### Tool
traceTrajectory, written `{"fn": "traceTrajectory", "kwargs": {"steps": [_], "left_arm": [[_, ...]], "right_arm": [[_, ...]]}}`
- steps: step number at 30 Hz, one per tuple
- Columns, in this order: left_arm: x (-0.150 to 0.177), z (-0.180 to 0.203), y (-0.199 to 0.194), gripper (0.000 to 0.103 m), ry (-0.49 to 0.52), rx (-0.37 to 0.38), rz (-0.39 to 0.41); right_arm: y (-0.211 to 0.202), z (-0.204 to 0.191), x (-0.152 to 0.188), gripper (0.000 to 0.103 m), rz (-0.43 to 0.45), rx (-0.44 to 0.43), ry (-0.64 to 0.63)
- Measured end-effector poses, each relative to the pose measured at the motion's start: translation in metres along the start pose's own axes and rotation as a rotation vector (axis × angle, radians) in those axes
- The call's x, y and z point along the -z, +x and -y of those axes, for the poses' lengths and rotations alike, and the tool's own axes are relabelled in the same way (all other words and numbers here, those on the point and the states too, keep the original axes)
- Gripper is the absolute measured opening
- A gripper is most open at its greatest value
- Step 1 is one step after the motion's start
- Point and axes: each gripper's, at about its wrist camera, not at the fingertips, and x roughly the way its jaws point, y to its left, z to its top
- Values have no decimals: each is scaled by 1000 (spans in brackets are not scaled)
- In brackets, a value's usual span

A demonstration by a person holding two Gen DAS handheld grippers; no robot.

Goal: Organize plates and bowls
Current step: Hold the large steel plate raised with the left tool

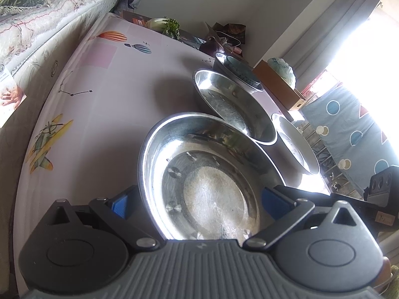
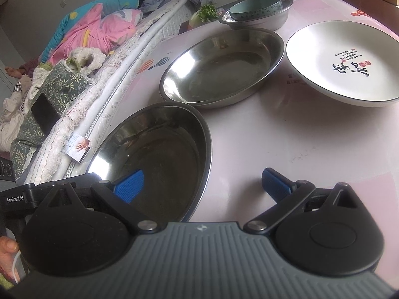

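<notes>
Plates are mostly lying apart on the table point(image 2: 286, 134): nearest steel plate point(image 2: 154, 154), second steel plate point(image 2: 222, 67), white plate point(image 2: 344, 67) (only one bowl point(image 2: 254, 7) nested). Both grippers, left point(image 1: 197, 199) and right point(image 2: 202, 186), are gaping, gripping nothing.

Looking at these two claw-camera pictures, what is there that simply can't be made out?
- Near rim of the closest round steel dish: left wrist view, hidden behind the left claw body.
- Bottom of the teal ceramic bowl: both views, hidden by the grey metal basin it sits in.
- Small red and black writing on the white ceramic plate: right wrist view, too small to read.
- Outside the window: left wrist view, washed out by glare.
</notes>
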Motion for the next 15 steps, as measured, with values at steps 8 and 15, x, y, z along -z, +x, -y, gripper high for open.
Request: {"fn": "traceTrajectory", "kwargs": {"steps": [8,15], "left_arm": [[-2,-4,0,103,-12,20,-8],[-2,-4,0,103,-15,20,-6]], "right_arm": [[-2,6,0,102,14,-34,36],[-2,5,1,102,15,-28,23]]}}
